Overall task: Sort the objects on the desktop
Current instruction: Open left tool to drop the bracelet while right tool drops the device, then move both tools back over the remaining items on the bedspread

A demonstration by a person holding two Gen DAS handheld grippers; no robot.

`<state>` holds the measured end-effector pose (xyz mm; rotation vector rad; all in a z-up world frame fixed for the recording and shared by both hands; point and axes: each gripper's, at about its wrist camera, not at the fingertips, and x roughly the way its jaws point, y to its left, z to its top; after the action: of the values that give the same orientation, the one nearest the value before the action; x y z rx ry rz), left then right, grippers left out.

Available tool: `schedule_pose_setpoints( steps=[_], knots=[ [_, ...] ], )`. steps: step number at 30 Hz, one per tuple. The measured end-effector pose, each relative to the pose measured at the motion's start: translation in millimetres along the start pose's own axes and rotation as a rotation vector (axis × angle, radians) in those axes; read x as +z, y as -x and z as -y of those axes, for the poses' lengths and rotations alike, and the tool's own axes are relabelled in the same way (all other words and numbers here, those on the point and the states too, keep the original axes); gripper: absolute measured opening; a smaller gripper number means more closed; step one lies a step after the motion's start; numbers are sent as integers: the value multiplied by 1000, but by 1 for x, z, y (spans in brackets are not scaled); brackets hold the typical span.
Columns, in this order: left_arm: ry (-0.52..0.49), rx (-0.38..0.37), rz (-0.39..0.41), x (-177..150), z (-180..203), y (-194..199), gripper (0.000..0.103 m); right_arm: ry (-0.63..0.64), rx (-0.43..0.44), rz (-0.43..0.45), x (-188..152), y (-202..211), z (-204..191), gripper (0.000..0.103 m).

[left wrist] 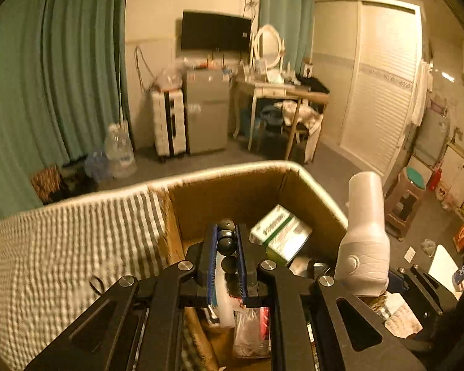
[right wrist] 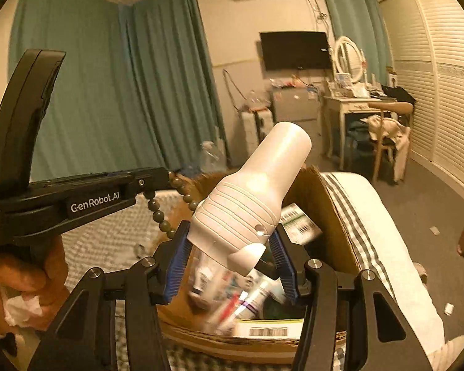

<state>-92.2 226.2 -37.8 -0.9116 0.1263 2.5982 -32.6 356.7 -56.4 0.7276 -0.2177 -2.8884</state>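
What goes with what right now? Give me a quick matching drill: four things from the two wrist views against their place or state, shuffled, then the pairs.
Things:
1. bead string
2. white hair dryer
3. green-and-white carton
4. cardboard box

Place or state:
A. lying inside the box
B. open on the striped bedding, holding clutter
C. pinched in the left gripper
D. clamped in the right gripper, nozzle up

Pairs: 1-C, 2-D, 3-A, 4-B
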Motion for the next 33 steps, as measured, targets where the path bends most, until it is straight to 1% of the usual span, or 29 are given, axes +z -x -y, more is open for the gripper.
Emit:
schedule_pose_setpoints(
  steps=[2,4,5,6,8,10,13,15,18,19,20,21,22,23,24,26,30,33],
  knots=[
    [-17,1,-48,-10,3,-19,11,-14,-4,-30,-8,-9,2,51],
    [-27,13,-72,-19,3,-30,14,-22,-23,-53,-14,-17,4,52],
    [-19,14,-85,-22,0,-33,16,-30,-29,-60,-17,-19,6,61],
    [-6,12,-92,-23,-2,-35,22,-38,-21,-56,-18,-19,6,74],
    [17,27,-80,-25,-9,-28,30,-48,-9,-22,-16,-14,5,84],
    [20,27,-45,-23,-17,-12,31,-47,-1,17,-11,-6,2,84],
    [27,37,3,-16,-31,11,36,-22,-19,69,-1,7,-14,84],
    [45,42,30,-11,-46,27,52,-7,-14,105,5,17,-28,84],
    [63,75,77,-5,-71,48,63,24,14,143,13,29,-56,84],
    [64,94,90,-4,-80,55,65,34,27,145,19,26,-61,84],
    [65,112,100,-4,-89,61,71,43,39,146,23,25,-69,84],
    [67,124,107,-4,-97,66,76,50,51,147,26,23,-76,84],
    [69,141,117,-5,-108,72,77,56,62,146,27,22,-85,84],
    [70,161,126,-6,-119,77,81,60,79,141,28,18,-96,84],
    [73,191,136,-9,-133,82,86,65,95,132,28,14,-106,84],
    [79,235,141,-15,-152,85,94,83,112,118,26,5,-126,84],
    [84,289,112,-36,-199,77,97,124,129,60,18,-26,-168,86],
    [40,305,62,-62,-224,52,98,111,178,-7,6,-59,-189,86]
  ],
)
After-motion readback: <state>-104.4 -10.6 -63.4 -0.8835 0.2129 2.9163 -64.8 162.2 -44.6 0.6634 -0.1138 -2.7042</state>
